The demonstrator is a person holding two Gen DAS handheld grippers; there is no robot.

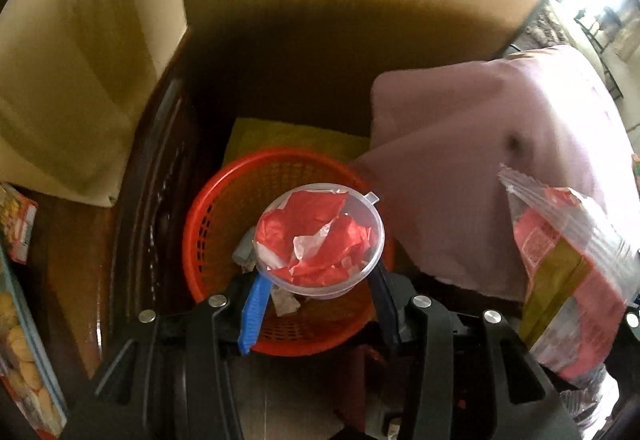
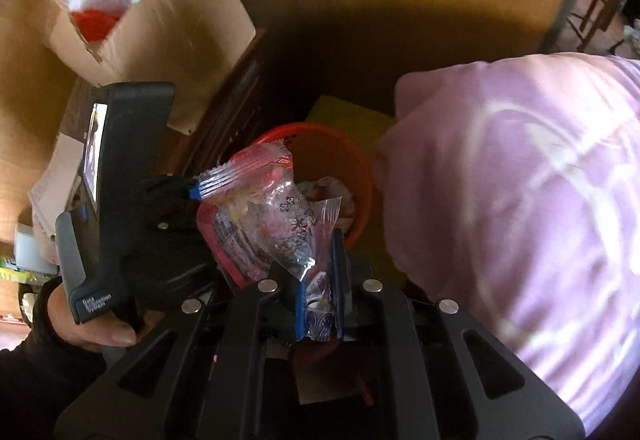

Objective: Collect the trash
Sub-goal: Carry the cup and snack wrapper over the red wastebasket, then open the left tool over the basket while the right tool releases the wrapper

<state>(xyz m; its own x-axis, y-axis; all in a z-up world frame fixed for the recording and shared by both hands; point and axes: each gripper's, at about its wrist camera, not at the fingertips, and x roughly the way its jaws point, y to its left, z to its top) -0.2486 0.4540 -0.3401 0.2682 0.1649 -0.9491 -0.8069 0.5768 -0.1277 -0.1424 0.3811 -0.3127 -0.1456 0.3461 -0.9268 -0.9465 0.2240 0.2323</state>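
Both grippers hang over the orange basket (image 1: 224, 240), which sits on the floor beside a dark wooden cabinet (image 1: 160, 175), close to its edge, with a yellow mat (image 1: 280, 135) under its far rim. Left gripper (image 1: 316, 280): its jaws stand partly apart, clamped on the sides of a clear plastic tub (image 1: 320, 240) stuffed with crumpled red paper (image 1: 320, 228), directly above the basket's mouth. Right gripper (image 2: 318, 280): its jaws are almost closed, pinching a bunch of clear and red snack wrappers (image 2: 272, 224) by their lower ends, above the basket's near rim.

To drop well, I judge each load should be centred over the opening before the jaws part. The tub is wide and light, so it should be let go low to keep it from bouncing off the rim. The wrappers are floppy and may cling to a pad, so a wide opening would help. A pink-clad person (image 2: 520, 199) leans close on the right, which leaves little room.

Writing: the left gripper's handle, seen from the right wrist, reads roughly "Data Acquisition System". The wrappers carry Chinese characters, too blurred to read.
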